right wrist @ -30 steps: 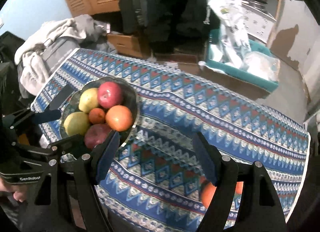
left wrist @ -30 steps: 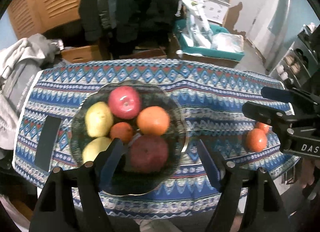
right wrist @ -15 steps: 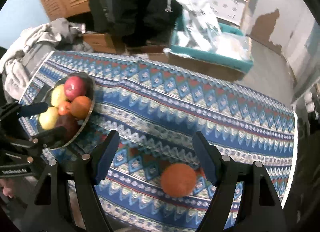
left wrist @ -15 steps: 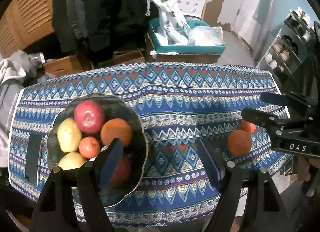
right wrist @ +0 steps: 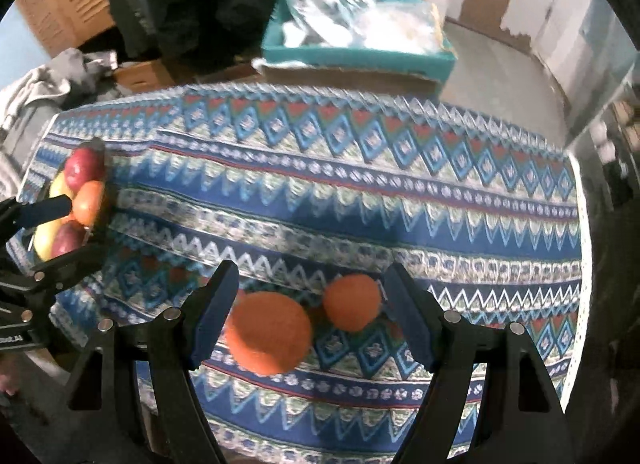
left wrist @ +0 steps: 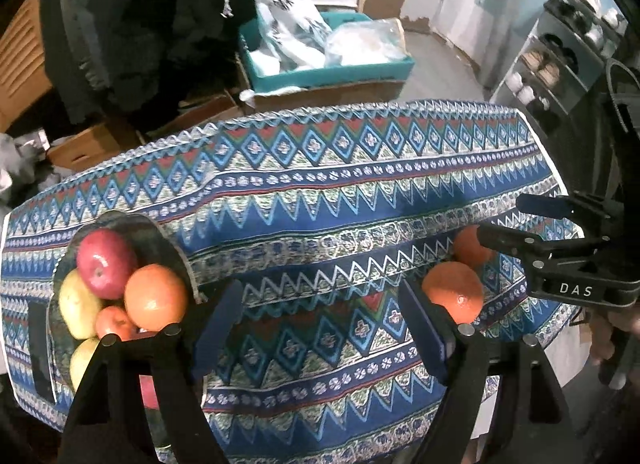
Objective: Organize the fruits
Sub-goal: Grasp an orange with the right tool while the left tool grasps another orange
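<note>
On the patterned tablecloth (right wrist: pixel 360 200), two oranges sit loose near the right end: the larger orange (right wrist: pixel 269 333) and, just beside it, the smaller orange (right wrist: pixel 352 303). The right gripper (right wrist: pixel 310 312) hangs over them, jaws spread wide, both fruits framed between the fingers, nothing gripped. Over at the left end, the bowl (left wrist: pixel 176 240) carries a red apple (left wrist: pixel 106 263), another orange (left wrist: pixel 156 297) and yellow fruit (left wrist: pixel 78 308). The left gripper (left wrist: pixel 320 328) hovers beside it, jaws wide apart and holding nothing.
</note>
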Available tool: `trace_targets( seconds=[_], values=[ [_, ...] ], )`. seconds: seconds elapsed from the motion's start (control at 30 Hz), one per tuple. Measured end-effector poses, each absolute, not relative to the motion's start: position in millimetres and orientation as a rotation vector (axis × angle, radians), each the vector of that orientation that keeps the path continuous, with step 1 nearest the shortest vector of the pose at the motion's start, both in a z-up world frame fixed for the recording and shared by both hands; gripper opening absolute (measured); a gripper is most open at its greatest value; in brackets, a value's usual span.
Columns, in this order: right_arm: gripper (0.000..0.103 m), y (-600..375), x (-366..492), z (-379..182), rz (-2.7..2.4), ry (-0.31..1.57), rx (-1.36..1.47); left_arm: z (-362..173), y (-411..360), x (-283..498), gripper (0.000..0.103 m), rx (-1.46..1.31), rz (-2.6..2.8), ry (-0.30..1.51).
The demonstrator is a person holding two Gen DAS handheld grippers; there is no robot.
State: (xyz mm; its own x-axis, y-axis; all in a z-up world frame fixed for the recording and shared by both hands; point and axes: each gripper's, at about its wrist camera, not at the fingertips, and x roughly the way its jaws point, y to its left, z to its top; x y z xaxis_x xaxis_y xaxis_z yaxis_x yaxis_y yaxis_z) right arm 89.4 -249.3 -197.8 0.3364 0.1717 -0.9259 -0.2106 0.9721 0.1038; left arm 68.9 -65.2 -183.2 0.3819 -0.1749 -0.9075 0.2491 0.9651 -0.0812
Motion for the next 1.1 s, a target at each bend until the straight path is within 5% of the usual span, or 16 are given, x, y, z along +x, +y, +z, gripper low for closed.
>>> trace_targets(
  seconds=[0.57,0.7,0.9,1.1],
  values=[
    [0.077,-280,95,-261,0.226,1.331,0.054,-221,-106,95,0.082,0.1,-0.341,1.233],
    [0.071,-278,97,-275,0.239,1.358,0.069,-227,-107,100,0.082,0.087,-0.341,1.25],
    [0.047,-280,99,-289,0.275,1.377,0.129,-233,-108,102,0.082,0.061,-0.346,1.273],
    [0.046,-293,94,-281,0.238,1.331,0.133,-228,-116,96,0.082,0.034,-0.386,1.265]
  ],
)
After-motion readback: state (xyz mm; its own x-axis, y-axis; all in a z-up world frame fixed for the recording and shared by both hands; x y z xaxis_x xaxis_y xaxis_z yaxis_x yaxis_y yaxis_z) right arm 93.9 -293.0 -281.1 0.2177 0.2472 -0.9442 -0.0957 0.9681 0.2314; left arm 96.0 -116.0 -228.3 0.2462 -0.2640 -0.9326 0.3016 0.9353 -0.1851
